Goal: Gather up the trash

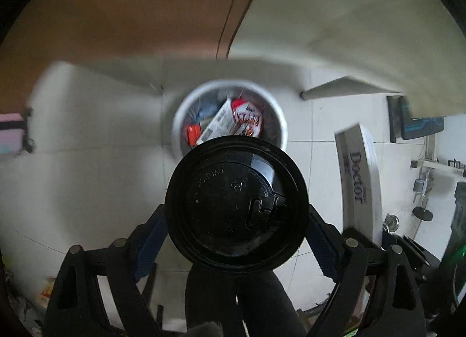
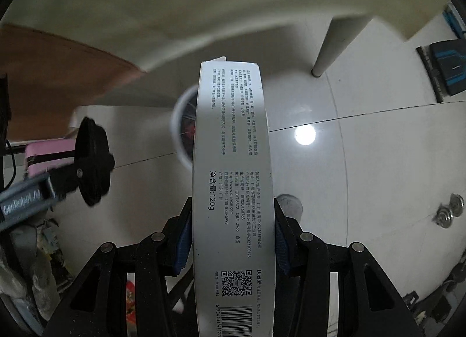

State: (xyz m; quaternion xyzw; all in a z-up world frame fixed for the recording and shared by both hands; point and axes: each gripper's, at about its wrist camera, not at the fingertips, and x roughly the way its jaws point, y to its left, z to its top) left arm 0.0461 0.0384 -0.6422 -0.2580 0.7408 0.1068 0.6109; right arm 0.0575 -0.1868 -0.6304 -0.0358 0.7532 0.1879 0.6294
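Both loads were in carry: the left gripper [image 1: 236, 220] clamped a black lid [image 1: 236, 204], the right gripper [image 2: 233, 238] a long box [image 2: 233, 179]. The trash bin [image 1: 279, 121] lay ahead, beyond the jaws. Next, I judged, each must reach over its rim before releasing.

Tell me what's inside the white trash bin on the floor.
Inside the white trash bin: a red-and-white snack wrapper, a white printed carton and something orange-red. The black cup lid in the left gripper hides the bin's near part.
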